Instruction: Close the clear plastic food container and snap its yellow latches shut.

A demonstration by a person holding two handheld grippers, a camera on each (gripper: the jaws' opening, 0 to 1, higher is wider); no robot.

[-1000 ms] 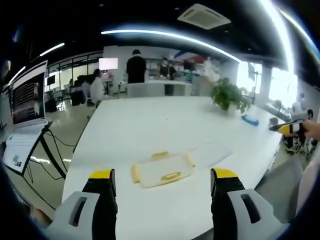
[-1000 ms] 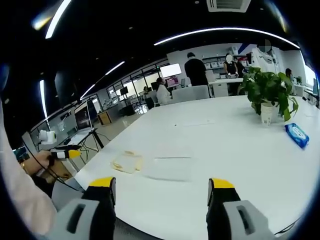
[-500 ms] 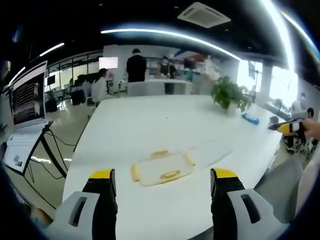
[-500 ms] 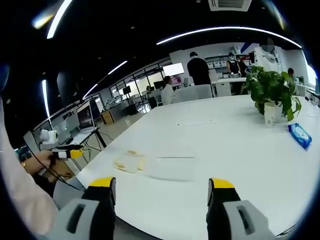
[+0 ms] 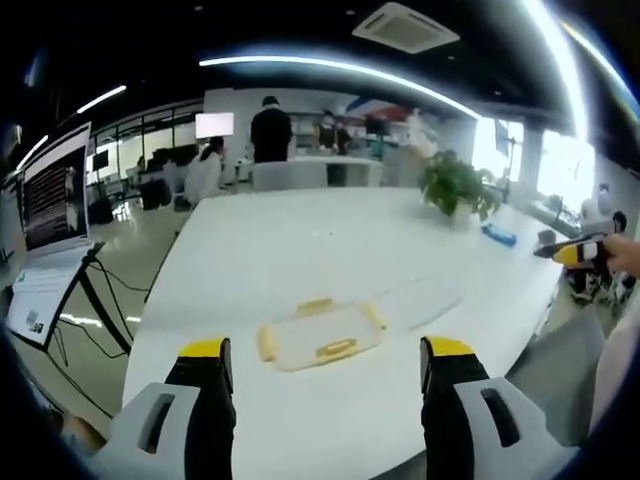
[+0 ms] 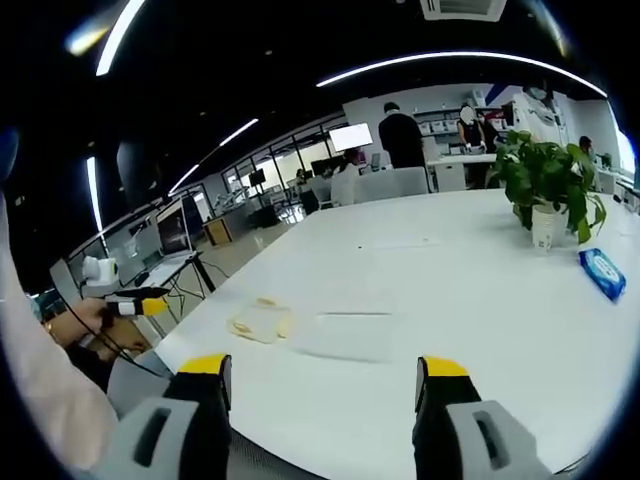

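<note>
Both tongs spread wide, empty: left tongs (image 5: 320, 375), right tongs (image 6: 320, 385). Lid with yellow latches (image 5: 319, 337) flat on white tabletop (image 5: 300, 250), clear container base (image 5: 420, 297) just beside. Best approached low, lid lifted by an edge, squared over the base before pressing latches.

lid (image 5: 320, 338): clear, yellow latches (image 5: 336, 349), flat on near table edge
container (image 5: 420, 300): clear, just right of lid

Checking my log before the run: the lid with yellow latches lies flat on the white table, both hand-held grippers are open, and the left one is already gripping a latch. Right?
Not quite. The left hand-held gripper grips nothing: in the left gripper view its open jaws are short of the lid, apart from the latches. The rest holds: the lid lies flat on the table, and the right hand-held gripper is open too.
</note>
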